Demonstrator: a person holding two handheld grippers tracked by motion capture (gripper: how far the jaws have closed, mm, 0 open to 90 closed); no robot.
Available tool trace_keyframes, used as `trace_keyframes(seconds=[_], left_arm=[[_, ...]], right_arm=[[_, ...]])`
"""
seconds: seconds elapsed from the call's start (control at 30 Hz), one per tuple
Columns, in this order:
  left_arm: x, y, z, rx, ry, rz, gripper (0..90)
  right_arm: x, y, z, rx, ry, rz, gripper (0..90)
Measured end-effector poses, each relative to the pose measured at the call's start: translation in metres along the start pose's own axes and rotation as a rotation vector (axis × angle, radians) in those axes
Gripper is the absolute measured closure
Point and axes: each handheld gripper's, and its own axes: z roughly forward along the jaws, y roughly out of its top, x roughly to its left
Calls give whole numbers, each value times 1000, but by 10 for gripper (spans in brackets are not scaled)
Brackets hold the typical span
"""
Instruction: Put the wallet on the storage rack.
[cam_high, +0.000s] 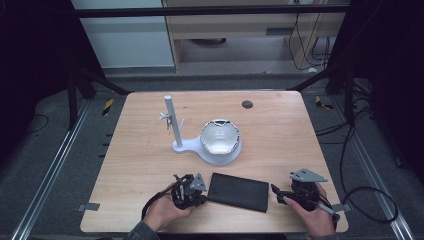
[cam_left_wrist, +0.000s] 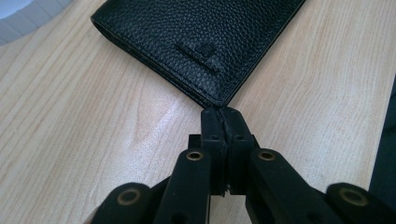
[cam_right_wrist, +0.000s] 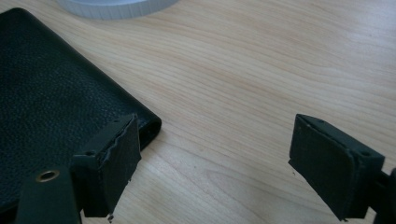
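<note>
- The left gripper sits at the near edge of the wooden table, held in a hand; its jaws are pressed together with no gap, tips at the corner of the black wallet. From its own view the tips seem to pinch that corner's stitched edge, though whether they truly grip it is hard to tell.
- The right gripper rests just beside the wallet's other short end, its jaws spread wide and holding nothing; one pad lies against the wallet's rounded corner.
- The wallet lies flat between the two grippers, a closed rectangle of pebbled black leather with an embossed mark.
- Farther back stands a white stand: an upright post with small pegs on a smooth rounded base, and a glossy white bowl-like object resting on it.
- A small dark round disc lies near the far edge.
</note>
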Motion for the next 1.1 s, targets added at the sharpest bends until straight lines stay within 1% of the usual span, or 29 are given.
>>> trace_keyframes(seconds=[0.1, 0.13, 0.2, 0.3, 0.37, 0.4, 0.47, 0.5, 0.53, 0.57, 0.67, 0.73, 0.77, 0.8, 0.83, 0.87, 0.9, 0.97, 1.0, 1.1], left_arm=[[1, -1, 0, -4, -4, 0, 872], [1, -2, 0, -11, -11, 1, 870], [2, -3, 1, -17, -12, 5, 869], [2, -4, 2, -32, -10, 3, 870], [2, -4, 2, -35, -8, 3, 870], [2, -4, 0, -44, -5, 5, 870], [3, -5, -1, -65, 0, -5, 870], [3, -5, -1, -65, 0, -5, 870], [4, -5, -3, -86, 3, -15, 870], [5, -5, -4, -95, 6, -21, 870], [6, -4, -4, -119, 9, -38, 869], [6, -3, -3, -125, 14, -44, 867], [6, -3, -3, -125, 14, -44, 865], [7, -2, -3, -136, 15, -48, 862], [7, -2, -3, -136, 15, -48, 859], [7, 0, -3, -150, 17, -53, 856], [7, 1, -3, -159, 19, -53, 856], [8, 2, -4, -156, 19, -51, 856], [8, 4, -5, -164, 22, -52, 856], [10, 5, -6, -168, 24, -54, 856]], right_arm=[[5, 2, 0, -8, 18, -6, 163], [7, 3, 0, -12, 25, -17, 162], [11, 4, 1, -17, 38, -24, 162], [15, 5, 2, -18, 46, -40, 161], [17, 6, 2, -20, 51, -40, 161], [22, 7, 2, -23, 63, -46, 161], [26, 9, 3, -27, 81, -51, 159], [26, 9, 3, -27, 81, -51, 159], [34, 11, 3, -28, 107, -66, 148], [37, 12, 4, -30, 114, -74, 141], [51, 18, 4, -35, 155, -99, 115], [60, 21, 6, -34, 178, -117, 93], [60, 21, 6, -34, 178, -117, 93], [69, 25, 8, -29, 204, -134, 81], [69, 25, 8, -29, 204, -134, 81], [76, 29, 11, -17, 208, -160, 76], [78, 31, 11, -13, 210, -169, 76], [84, 35, 13, 0, 215, -190, 76], [87, 37, 14, 6, 219, -201, 76], [92, 42, 16, 27, 221, -233, 81]])
